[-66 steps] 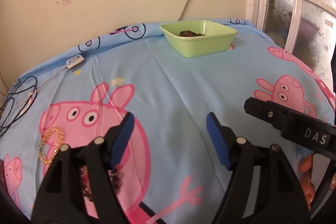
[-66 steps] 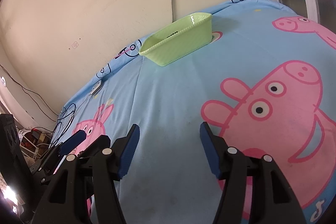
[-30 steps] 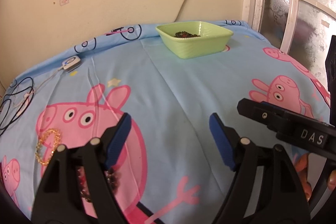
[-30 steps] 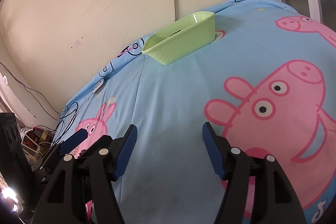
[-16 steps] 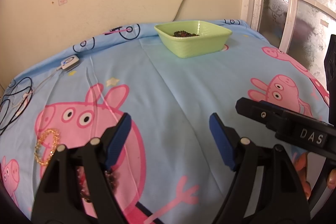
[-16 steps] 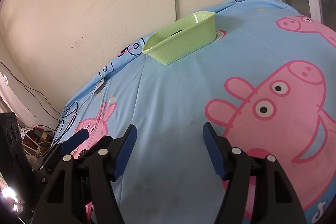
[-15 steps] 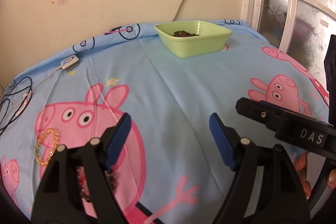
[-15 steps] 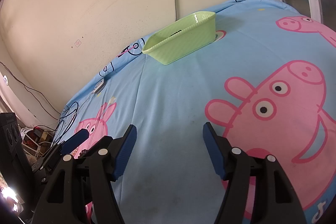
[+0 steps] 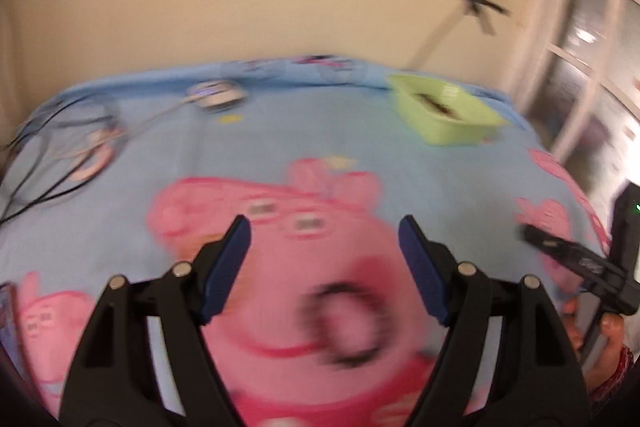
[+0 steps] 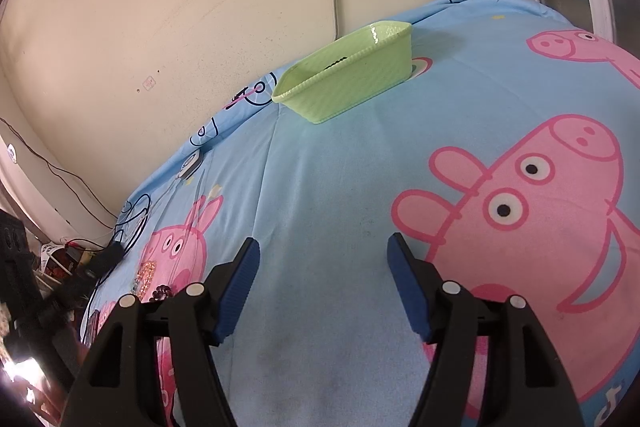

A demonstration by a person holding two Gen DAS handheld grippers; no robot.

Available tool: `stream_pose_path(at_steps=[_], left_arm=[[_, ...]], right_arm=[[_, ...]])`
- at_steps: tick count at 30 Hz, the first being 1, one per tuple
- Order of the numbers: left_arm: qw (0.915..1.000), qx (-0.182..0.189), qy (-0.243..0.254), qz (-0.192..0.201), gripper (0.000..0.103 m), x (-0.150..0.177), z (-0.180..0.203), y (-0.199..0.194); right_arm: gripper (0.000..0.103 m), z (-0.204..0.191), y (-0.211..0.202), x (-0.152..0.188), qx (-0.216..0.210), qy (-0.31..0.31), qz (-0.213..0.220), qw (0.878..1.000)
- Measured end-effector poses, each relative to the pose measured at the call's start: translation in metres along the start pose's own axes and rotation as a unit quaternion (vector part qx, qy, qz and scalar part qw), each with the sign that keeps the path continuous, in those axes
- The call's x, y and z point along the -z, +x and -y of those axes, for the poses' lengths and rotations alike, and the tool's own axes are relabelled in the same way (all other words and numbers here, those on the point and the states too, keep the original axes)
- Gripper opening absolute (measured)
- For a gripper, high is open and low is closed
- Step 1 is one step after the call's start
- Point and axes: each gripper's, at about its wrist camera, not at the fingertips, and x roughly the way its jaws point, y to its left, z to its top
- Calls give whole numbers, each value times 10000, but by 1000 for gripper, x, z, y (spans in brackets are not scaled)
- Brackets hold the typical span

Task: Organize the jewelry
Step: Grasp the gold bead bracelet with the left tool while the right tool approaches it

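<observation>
Jewelry on bedsheet | left gripper fingers spread, empty | right gripper same

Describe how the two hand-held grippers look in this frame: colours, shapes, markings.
Both match. The left hand-held gripper and right hand-held gripper have black angular plastic arms with triangular cut-outs, round silver fasteners and flat blue ribbed pads. No cables or readable lettering show on them.
</observation>
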Motion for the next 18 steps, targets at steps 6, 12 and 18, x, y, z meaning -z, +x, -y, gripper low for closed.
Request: stream_pose_path(at_steps=[6,12,18], left_arm=[[9969,-74,-455,-644,55,13,-55,12],[9939,-467,-355,-933,36,28,-59,27],[9932,-598,-588,-809,10,34,-73,19]], right_arm=[[43,2,0,-2,-42,12,-3,10000],[36,-35,12,-10,-443,-574,-379,9966],[14,-166,69,-16,-1379,-2529,-1322,9485]])
